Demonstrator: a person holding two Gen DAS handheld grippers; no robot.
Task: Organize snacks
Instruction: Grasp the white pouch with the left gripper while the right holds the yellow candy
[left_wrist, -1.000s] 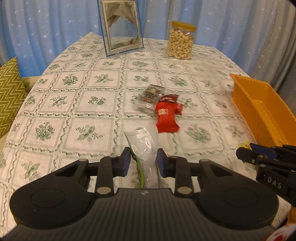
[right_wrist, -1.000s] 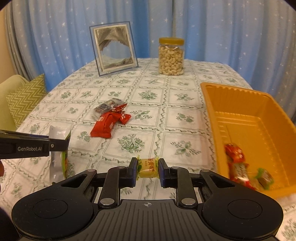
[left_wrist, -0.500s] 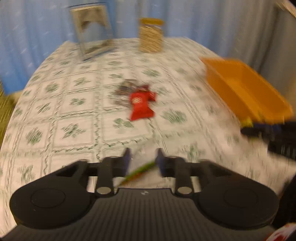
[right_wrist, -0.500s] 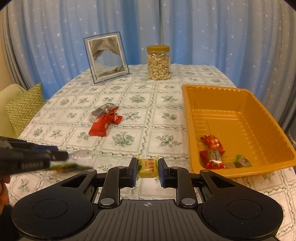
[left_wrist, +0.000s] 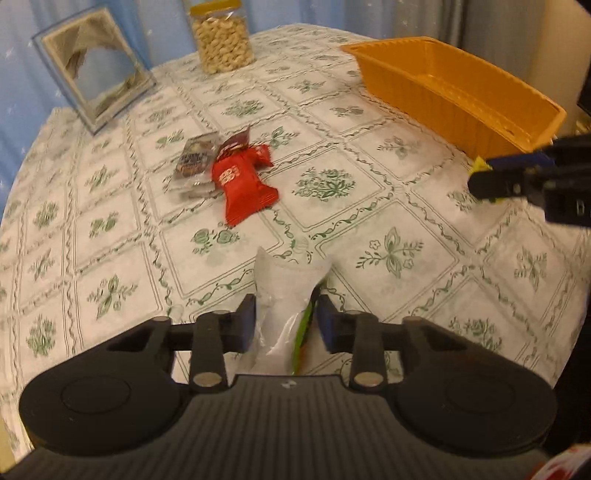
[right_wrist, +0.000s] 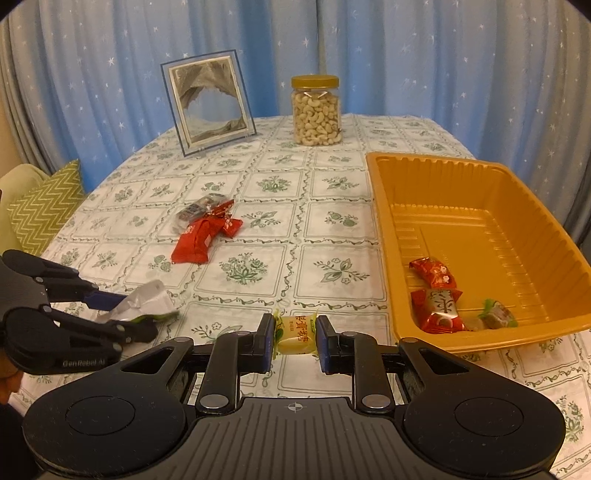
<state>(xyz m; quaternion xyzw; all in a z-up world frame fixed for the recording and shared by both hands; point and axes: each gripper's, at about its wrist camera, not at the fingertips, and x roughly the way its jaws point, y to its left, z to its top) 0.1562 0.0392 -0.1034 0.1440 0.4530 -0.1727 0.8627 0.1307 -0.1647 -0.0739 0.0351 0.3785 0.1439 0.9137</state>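
Note:
My left gripper (left_wrist: 286, 319) is shut on a clear and green snack packet (left_wrist: 284, 291), held above the table; it also shows at the left of the right wrist view (right_wrist: 140, 314). My right gripper (right_wrist: 294, 339) is shut on a small yellow candy (right_wrist: 295, 334), just left of the orange tray (right_wrist: 388, 236); it also shows at the right edge of the left wrist view (left_wrist: 480, 177). The tray holds two red candies (right_wrist: 434, 271) and a green-wrapped one (right_wrist: 496, 314). A red snack packet (left_wrist: 243, 181) and a dark-labelled clear packet (left_wrist: 194, 160) lie mid-table.
A jar of cashews (right_wrist: 316, 110) and a picture frame (right_wrist: 208, 101) stand at the far edge of the patterned tablecloth (right_wrist: 332, 218). A green zigzag cushion (right_wrist: 44, 206) lies off the table's left side. Blue curtains hang behind.
My left gripper swung right toward the tray with the packet, which turned in the jaws. My right gripper rose a little with the yellow candy and faces more of the tray.

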